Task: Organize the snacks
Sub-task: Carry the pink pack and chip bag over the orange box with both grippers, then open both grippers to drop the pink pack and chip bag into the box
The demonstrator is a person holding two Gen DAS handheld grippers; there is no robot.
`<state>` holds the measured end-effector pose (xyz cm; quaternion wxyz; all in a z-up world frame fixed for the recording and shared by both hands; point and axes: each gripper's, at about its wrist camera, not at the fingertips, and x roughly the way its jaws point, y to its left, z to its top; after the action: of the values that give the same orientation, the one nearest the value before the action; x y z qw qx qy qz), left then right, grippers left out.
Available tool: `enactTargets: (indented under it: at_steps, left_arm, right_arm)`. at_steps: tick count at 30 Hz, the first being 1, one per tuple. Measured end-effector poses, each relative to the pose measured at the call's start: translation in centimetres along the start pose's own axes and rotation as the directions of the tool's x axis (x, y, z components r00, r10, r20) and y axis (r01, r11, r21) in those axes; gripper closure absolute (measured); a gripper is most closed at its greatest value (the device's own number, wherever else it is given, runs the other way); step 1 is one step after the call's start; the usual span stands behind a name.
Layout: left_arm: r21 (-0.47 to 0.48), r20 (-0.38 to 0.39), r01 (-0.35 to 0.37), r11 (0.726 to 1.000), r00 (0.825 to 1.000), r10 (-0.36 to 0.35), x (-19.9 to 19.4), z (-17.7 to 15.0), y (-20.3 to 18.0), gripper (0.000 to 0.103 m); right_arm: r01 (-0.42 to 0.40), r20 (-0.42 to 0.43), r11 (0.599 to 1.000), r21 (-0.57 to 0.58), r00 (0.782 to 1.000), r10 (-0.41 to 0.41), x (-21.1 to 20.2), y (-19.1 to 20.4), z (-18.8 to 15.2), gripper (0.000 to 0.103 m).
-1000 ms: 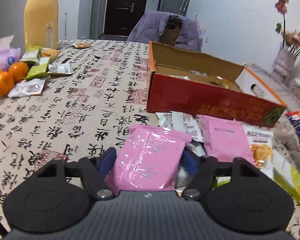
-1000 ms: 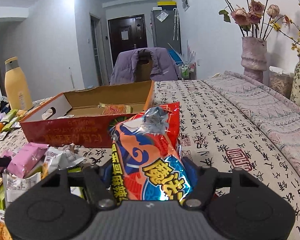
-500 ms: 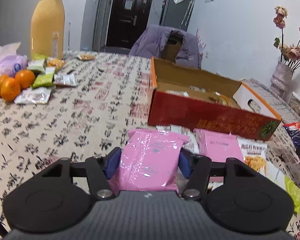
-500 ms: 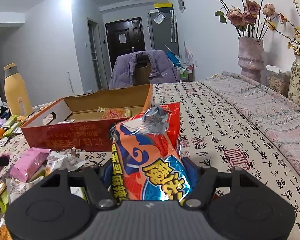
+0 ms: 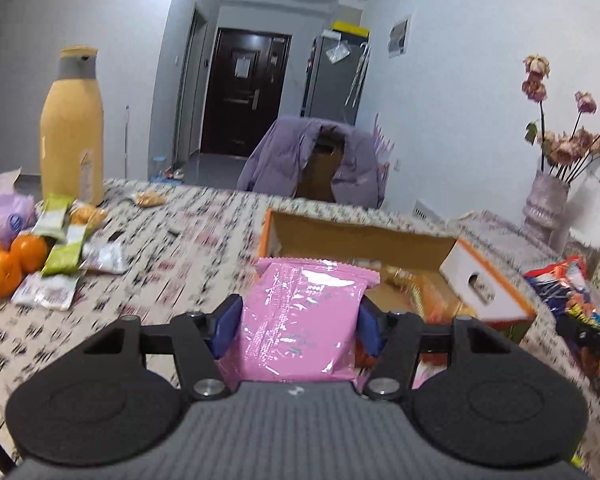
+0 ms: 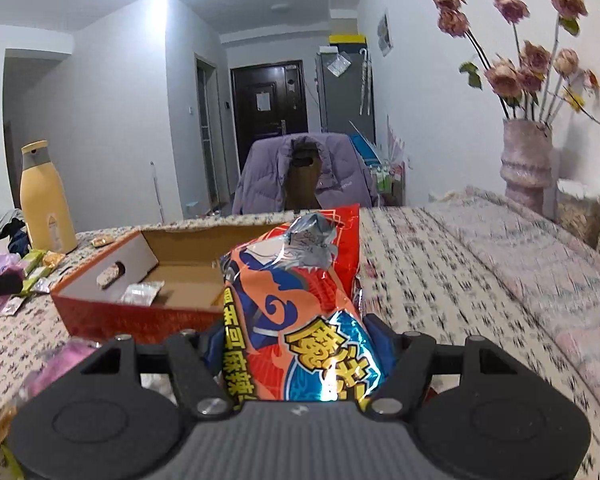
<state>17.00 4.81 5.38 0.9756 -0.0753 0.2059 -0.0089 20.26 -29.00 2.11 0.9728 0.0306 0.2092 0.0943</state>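
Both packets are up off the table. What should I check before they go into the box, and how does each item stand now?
1. Left hand-held gripper clamped on pink packet: ok.
2. Right hand-held gripper clamped on red bag: ok.
3. Box open on top: ok.
4. Bare floor inside the box for both: ok in the right wrist view; a silver packet lies near its left end.
5. Grippers apart from each other: ok.
6. Packets clear of the box's near wall: cannot tell.
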Motion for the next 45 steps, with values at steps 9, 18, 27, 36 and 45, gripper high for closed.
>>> enactTargets:
  at_steps: [9, 18, 27, 36, 45]
  left_arm:
    - [0.032, 0.074, 0.005, 0.999, 0.997, -0.007, 2.5, 3.7, -3.5, 0.043]
    - [0.062, 0.072, -0.014, 0.998, 0.997, 0.010, 7.7, 5.8, -6.2, 0.043]
    - [0.039, 0.050, -0.056, 0.998, 0.997, 0.054, 12.2, 4.6, -5.3, 0.043]
    - [0.046, 0.000, -0.046, 0.998, 0.999, 0.046, 13.3, 3.1, -4.4, 0.042]
    - [0.043, 0.062, -0.058, 0.997, 0.996, 0.056, 12.1, 3.0, -4.7, 0.000]
  right_arm:
    - [-0.034, 0.068, 0.998, -0.050, 0.997, 0.038, 3.4, 2.0, 4.6, 0.036]
    - [-0.062, 0.066, 0.997, -0.042, 0.996, 0.065, 8.5, 3.2, 7.4, 0.036]
    - [-0.058, 0.048, 0.996, -0.066, 0.997, 0.061, 11.4, 3.7, 6.0, 0.036]
    - [-0.077, -0.049, 0.995, -0.058, 0.996, 0.074, 13.1, 3.5, 4.3, 0.035]
    - [-0.071, -0.057, 0.996, -0.062, 0.996, 0.067, 13.2, 3.4, 3.9, 0.003]
